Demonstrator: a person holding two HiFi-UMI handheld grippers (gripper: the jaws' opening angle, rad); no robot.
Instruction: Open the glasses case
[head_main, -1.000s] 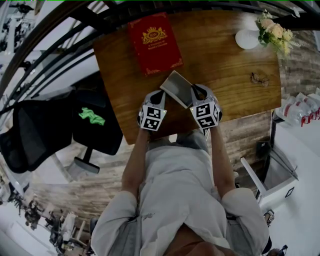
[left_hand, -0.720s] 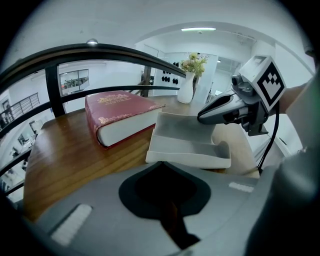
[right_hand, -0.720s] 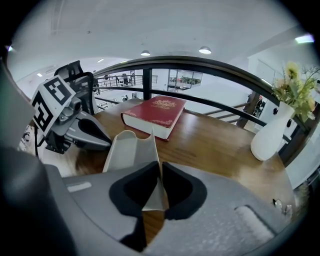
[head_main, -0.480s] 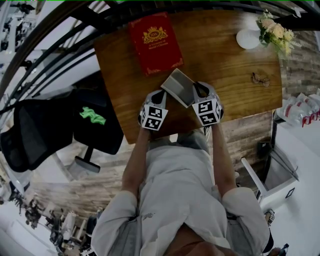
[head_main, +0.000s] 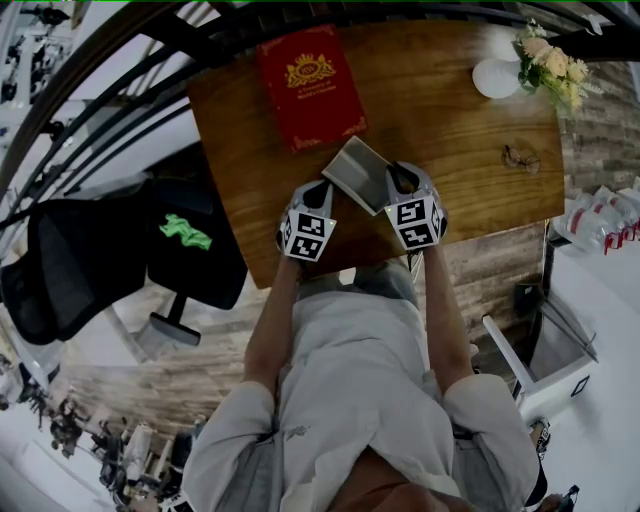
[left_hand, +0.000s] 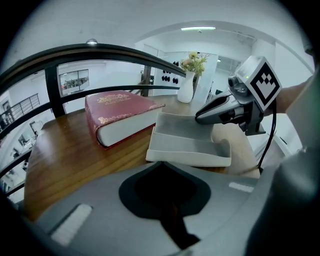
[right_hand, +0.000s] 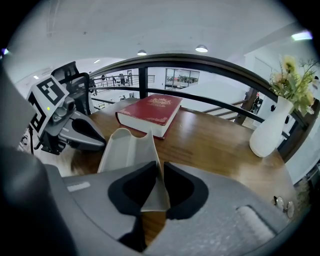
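Note:
A grey glasses case (head_main: 355, 172) lies open on the wooden table (head_main: 450, 140), just in front of the red book. Its tray (left_hand: 185, 142) faces the left gripper view. My right gripper (head_main: 393, 180) has the thin upright lid (right_hand: 150, 150) between its pads, and the jaws (right_hand: 159, 172) are opening while still touching it. My left gripper (head_main: 320, 190) is shut with nothing in it, its tips (left_hand: 162, 164) right at the tray's near edge. I cannot tell whether they touch it.
A red book (head_main: 308, 85) lies behind the case. A white vase with flowers (head_main: 497, 77) stands at the far right corner, and a pair of glasses (head_main: 518, 157) lies right of the grippers. A black railing curves behind the table; a black office chair (head_main: 90, 260) stands left.
The right gripper has edged slightly away from me with the lid. The left gripper has kept still.

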